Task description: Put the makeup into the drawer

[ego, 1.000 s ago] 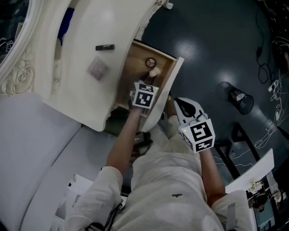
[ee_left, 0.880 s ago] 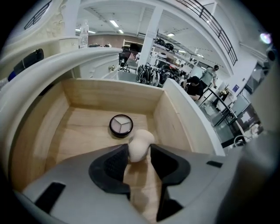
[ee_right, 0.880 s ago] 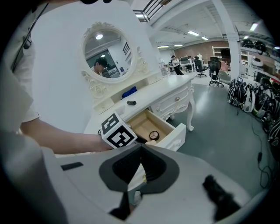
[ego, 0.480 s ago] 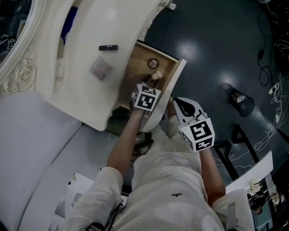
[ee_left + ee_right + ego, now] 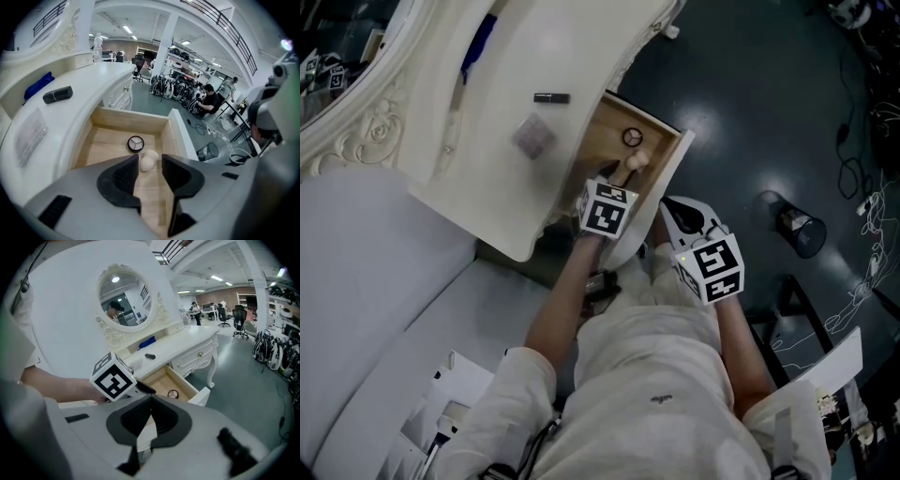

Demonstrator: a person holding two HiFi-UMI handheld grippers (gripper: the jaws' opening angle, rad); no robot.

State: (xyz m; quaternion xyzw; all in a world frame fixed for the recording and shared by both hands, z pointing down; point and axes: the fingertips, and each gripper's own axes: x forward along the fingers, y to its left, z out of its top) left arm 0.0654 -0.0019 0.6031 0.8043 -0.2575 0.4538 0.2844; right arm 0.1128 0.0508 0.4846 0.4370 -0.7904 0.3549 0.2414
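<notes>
The wooden drawer [image 5: 671, 176] of the white vanity stands pulled out. Inside it lie a round black compact [image 5: 632, 138] and a beige makeup sponge [image 5: 636, 162]. In the left gripper view the sponge [image 5: 148, 161] rests on the drawer [image 5: 129, 120] floor just past the compact [image 5: 136, 144]. My left gripper [image 5: 617, 175] hovers over the drawer, open [image 5: 150, 162], its pads clear of the sponge. My right gripper [image 5: 673, 214] hangs beside the drawer front, shut and empty [image 5: 150, 404]. A black lipstick tube [image 5: 551, 97] and a clear packet [image 5: 533, 137] lie on the vanity top.
A blue cloth [image 5: 478, 47] lies at the back of the vanity top, under the oval mirror [image 5: 124, 298]. A waste bin [image 5: 797, 220] and cables [image 5: 862, 187] sit on the dark floor to the right. A white bench [image 5: 375, 272] stands left of the person.
My left gripper has lifted up from the drawer floor, and the sponge stays lying in the drawer. My right gripper has drifted slightly. The head view has shifted a little.
</notes>
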